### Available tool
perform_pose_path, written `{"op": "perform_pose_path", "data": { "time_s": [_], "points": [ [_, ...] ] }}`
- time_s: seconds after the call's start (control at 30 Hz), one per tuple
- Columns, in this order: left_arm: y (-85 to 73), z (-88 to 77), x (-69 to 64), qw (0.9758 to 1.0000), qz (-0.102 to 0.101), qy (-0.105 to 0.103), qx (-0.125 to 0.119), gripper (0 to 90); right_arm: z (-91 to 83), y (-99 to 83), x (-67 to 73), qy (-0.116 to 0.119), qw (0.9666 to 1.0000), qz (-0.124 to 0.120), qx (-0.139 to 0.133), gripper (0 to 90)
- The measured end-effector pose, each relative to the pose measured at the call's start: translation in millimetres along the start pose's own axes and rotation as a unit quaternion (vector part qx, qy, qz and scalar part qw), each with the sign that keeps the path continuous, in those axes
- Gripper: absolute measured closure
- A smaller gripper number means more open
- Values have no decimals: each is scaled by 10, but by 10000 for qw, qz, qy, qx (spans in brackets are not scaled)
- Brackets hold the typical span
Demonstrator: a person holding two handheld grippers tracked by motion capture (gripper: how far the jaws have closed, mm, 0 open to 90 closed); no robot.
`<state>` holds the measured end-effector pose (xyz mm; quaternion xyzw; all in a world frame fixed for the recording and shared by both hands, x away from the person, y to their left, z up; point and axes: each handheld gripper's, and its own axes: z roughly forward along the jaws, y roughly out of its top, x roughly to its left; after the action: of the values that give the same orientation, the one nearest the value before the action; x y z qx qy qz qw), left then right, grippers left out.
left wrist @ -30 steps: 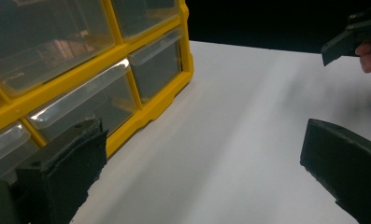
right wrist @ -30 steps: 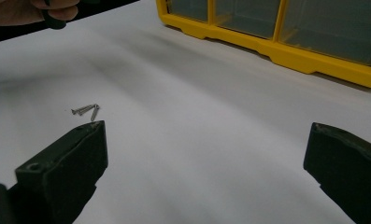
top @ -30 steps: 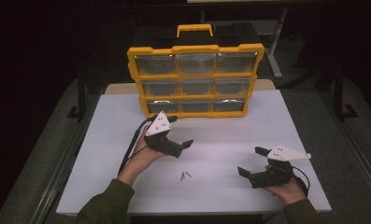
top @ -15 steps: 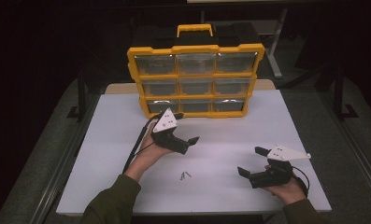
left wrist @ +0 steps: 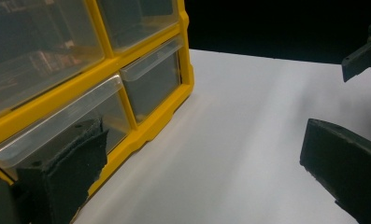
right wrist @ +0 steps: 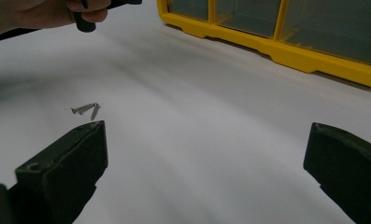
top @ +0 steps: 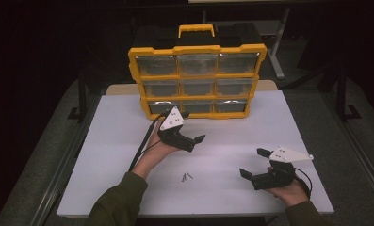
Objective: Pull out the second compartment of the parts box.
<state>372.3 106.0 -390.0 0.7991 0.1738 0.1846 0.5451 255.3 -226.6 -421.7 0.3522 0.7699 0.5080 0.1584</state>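
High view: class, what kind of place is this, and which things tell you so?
Probably a workshop or test bench. A yellow drawer organiser stands on a plain white table, a few small screws lie loose on it, and the surroundings are dark, with metal stand legs.

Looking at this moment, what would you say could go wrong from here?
The screws are tiny and lie loose on the table; wide jaws may push them apart rather than grip them. The left gripper, open, is close to the organizer and could bump its bottom drawers. The right gripper is also open.
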Motion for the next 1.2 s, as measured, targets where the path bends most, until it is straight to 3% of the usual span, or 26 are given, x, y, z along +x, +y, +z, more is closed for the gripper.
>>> {"op": "perform_pose_path", "data": {
  "time_s": [0.37, 0.73, 1.2],
  "points": [
    [-66, 108, 14, 9999, 84, -54, 86, 3, -4, -5, 12, -6, 10000, -26, 2, 0],
    [-56, 92, -1, 9989, 393, 94, 220, 3, -12, -10, 18, -10, 10000, -40, 23, 0],
    [-40, 112, -65, 9955, 818, 267, 383, 3, -15, -10, 11, -20, 10000, -44, 5, 0]
  ]
}}
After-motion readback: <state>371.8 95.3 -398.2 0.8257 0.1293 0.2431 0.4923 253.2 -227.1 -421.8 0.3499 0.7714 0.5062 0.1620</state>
